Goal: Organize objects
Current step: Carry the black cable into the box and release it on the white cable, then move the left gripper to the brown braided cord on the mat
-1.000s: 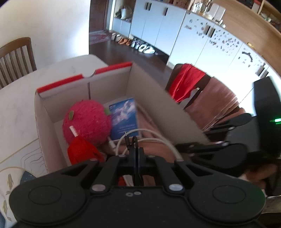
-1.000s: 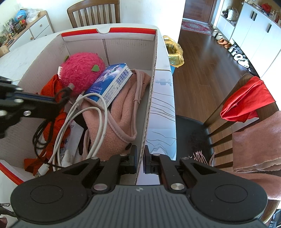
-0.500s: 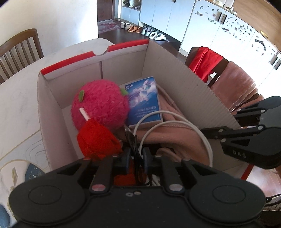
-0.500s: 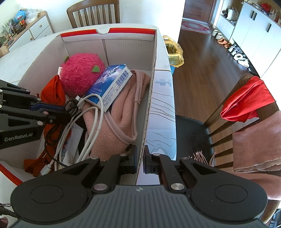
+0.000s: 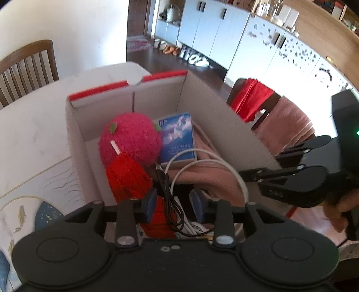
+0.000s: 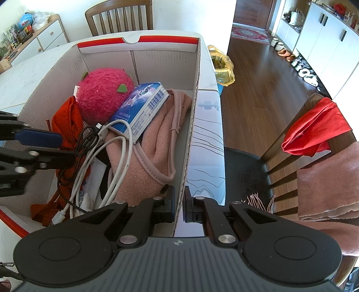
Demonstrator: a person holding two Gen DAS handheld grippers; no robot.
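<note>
An open white cardboard box [image 5: 157,94] holds a pink plush ball [image 5: 132,139], a blue packet [image 5: 177,139], a pink fleece bag [image 6: 152,148], a red cloth [image 5: 128,175], a white cable [image 6: 121,157] and a black cable [image 5: 167,197]. My left gripper [image 5: 174,202] hangs over the box's near end with its jaws opening. The black cable lies loose between them, touched by neither pad. My right gripper [image 6: 179,205] is shut on the box's right wall [image 6: 190,134], near its front corner.
The box stands on a white table [image 5: 33,125] with a printed mat [image 6: 206,139] beside it. A chair [image 6: 246,170] draped with red and pink cloths stands to the right. A wooden chair [image 6: 119,15] is behind the table, and a yellow-lined bin [image 6: 222,67] sits on the floor.
My left gripper's jaws have parted and let go of the black cable, which now rests in the box. The right gripper has stayed clamped on the wall.
</note>
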